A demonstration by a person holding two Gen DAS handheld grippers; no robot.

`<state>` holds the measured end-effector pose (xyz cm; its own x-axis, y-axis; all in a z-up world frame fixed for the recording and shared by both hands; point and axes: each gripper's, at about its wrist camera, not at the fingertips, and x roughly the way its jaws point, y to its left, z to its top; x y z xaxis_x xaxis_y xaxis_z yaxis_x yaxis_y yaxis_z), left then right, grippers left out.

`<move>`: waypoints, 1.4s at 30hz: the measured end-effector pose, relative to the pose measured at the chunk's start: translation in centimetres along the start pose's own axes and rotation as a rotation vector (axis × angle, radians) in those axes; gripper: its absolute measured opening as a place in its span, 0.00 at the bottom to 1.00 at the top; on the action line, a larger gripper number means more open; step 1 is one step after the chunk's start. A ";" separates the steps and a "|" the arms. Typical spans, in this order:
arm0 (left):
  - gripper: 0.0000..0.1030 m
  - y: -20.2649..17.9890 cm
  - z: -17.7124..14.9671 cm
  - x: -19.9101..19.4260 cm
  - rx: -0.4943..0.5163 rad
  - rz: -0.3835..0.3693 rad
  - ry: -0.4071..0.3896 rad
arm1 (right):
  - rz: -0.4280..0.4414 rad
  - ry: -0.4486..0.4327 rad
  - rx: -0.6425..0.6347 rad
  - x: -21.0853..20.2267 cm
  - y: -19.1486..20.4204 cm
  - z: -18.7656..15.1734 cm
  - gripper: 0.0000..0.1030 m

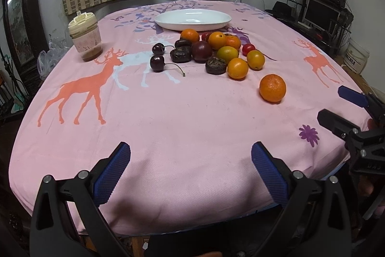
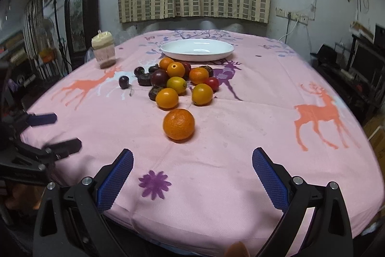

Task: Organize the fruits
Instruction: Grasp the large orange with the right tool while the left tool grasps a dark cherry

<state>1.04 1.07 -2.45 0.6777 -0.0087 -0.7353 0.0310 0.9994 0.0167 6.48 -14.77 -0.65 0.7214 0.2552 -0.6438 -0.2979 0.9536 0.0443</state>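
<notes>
I hold two grippers low over the near edge of a surface (image 2: pixel 240 136) covered in a pink cloth printed with deer. My right gripper (image 2: pixel 192 175) is spread wide with nothing between its blue pads. My left gripper (image 1: pixel 191 170), just beside it, is also spread wide and empty.

Nearest to me, ahead of the right gripper and apart from the rest, sits a lone orange (image 2: pixel 178 124). Beyond it lies a loose cluster of fruit (image 2: pixel 178 83): small yellow-orange citrus, a red tomato-like fruit, a dark plum and some wrinkled dark pieces, many touching one another. Two dark cherries (image 1: pixel 157 57) with stems lie just left of the cluster.

Farther back, just behind the fruit, is a white plate (image 2: pixel 197 49), with nothing on it. Off to the far left stands a lidded jar (image 2: pixel 104 51).

Judging from this, no fruit has reached the plate yet. The round fruit could roll off across the cloth if a pad nudges it before closing. Reaching into the tight cluster could scatter its neighbours. The soft cherries may bruise under a hard squeeze.
</notes>
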 end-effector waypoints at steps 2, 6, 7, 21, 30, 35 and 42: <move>0.96 0.4 0.0 0.4 -0.007 -0.012 -0.004 | 0.040 0.022 0.023 0.9 -0.3 -0.1 0.96; 0.96 1.5 0.1 1.9 -0.025 -0.033 0.005 | -0.017 0.071 0.002 2.7 0.0 -0.2 0.96; 0.96 1.9 0.2 2.4 -0.031 -0.040 0.015 | -0.010 0.084 0.002 3.3 0.0 0.0 0.96; 0.96 5.1 4.7 5.9 -0.012 -0.027 0.024 | 0.015 0.221 -0.118 9.2 2.1 3.5 0.65; 0.64 7.2 10.0 9.7 0.044 -0.070 0.053 | 0.117 0.234 -0.020 8.8 -0.1 3.9 0.42; 0.55 7.3 12.2 12.9 0.070 -0.082 0.083 | 0.106 0.214 0.046 8.7 -1.7 5.0 0.42; 0.41 7.6 13.1 15.3 0.067 -0.108 0.126 | 0.118 0.213 0.079 9.5 -3.2 6.8 0.42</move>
<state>21.30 8.12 -4.71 0.5706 -0.1076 -0.8141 0.1503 0.9883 -0.0252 18.54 -14.29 -1.68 0.5341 0.3344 -0.7765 -0.3163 0.9308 0.1833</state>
